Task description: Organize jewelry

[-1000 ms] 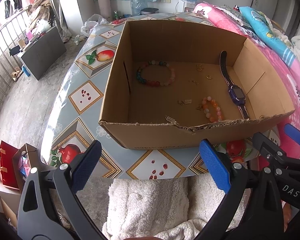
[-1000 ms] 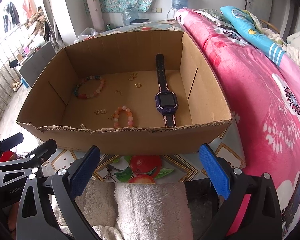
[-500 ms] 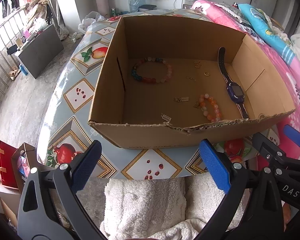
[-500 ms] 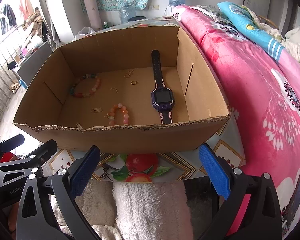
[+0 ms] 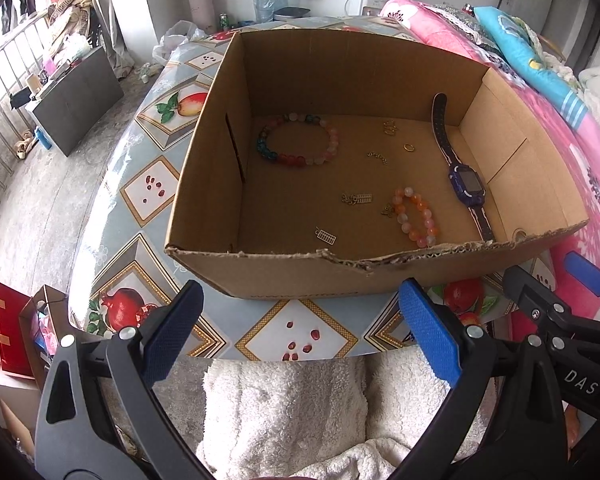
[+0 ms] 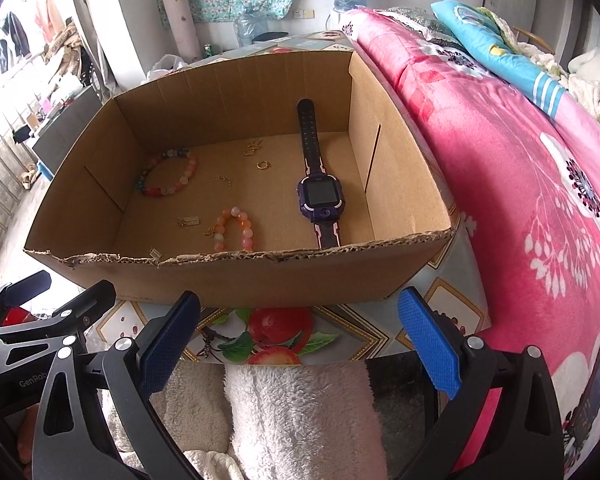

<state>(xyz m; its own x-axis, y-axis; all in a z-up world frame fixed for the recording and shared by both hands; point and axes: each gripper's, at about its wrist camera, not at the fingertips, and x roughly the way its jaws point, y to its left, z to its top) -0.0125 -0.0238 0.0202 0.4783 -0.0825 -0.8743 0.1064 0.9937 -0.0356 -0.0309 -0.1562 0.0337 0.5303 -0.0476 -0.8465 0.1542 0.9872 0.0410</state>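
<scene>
both my left gripper (image 5: 300, 336) and right gripper (image 6: 298, 340) hover spread and empty short of the box (image 5: 284, 276); bracelets (image 5: 298, 140) and charms (image 5: 357, 199) (tiny, flat) lie inside, so pads could skid off them

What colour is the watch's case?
Purple, around a dark screen; the watch shows best in the right wrist view.
</scene>
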